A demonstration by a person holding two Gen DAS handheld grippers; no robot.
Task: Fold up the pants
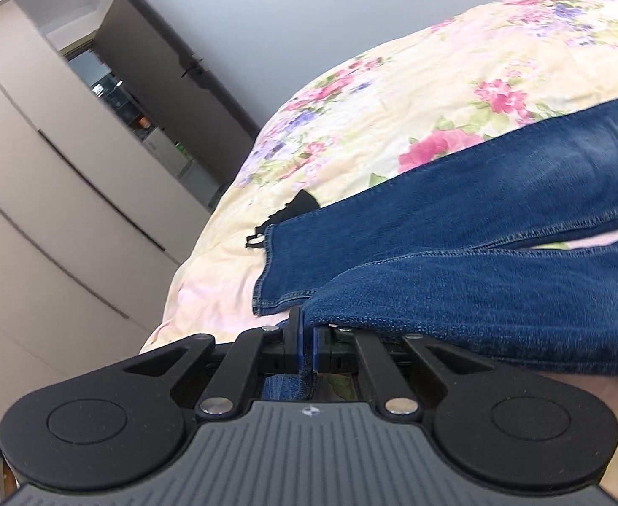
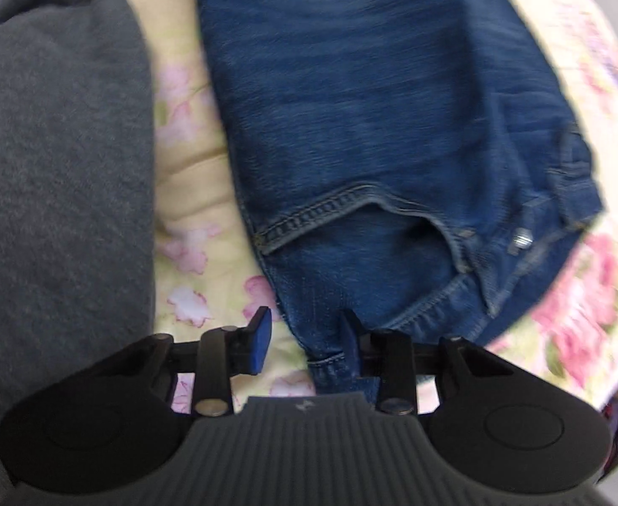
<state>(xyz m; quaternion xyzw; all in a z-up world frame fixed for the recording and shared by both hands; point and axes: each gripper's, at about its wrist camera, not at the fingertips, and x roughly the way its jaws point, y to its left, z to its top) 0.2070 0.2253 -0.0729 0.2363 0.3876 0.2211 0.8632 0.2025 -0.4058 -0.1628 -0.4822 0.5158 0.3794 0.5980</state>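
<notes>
A: Count first. One pair of jeans (image 1: 498, 211), blue denim, laid across one bed with a floral cover (image 1: 393, 97). Two legs show in the left wrist view, and the farther one lies flat with its hem toward the left.

B: The nearer leg?

A: Its hem end is lifted off the cover. The left gripper (image 1: 306, 337) is clenched on that hem, and denim sits pinched between the two blue pads.

B: And the other end of the jeans?

A: That is in the right wrist view. The top of the jeans (image 2: 372, 126) lies on the cover (image 2: 195, 194), with one pocket opening and one metal button at the right near the waistband. The picture is blurred.

B: The right gripper?

A: The right gripper (image 2: 306, 337) points down at the near edge of the denim, jaws partly apart. The left pad (image 2: 261, 339) is clear of the cloth, over the bare cover. The right finger lies against the denim edge. A strip of denim sits between them, not pinched.

B: Anything else?

A: One grey garment (image 2: 55, 168) bulks at the left of the right wrist view, beside the jeans with a strip of cover between. One small black item (image 1: 298, 206) lies on the cover just past the far hem. One pale wardrobe (image 1: 34, 211) stands far left, and one dark door (image 1: 174, 71) is beyond it.
</notes>
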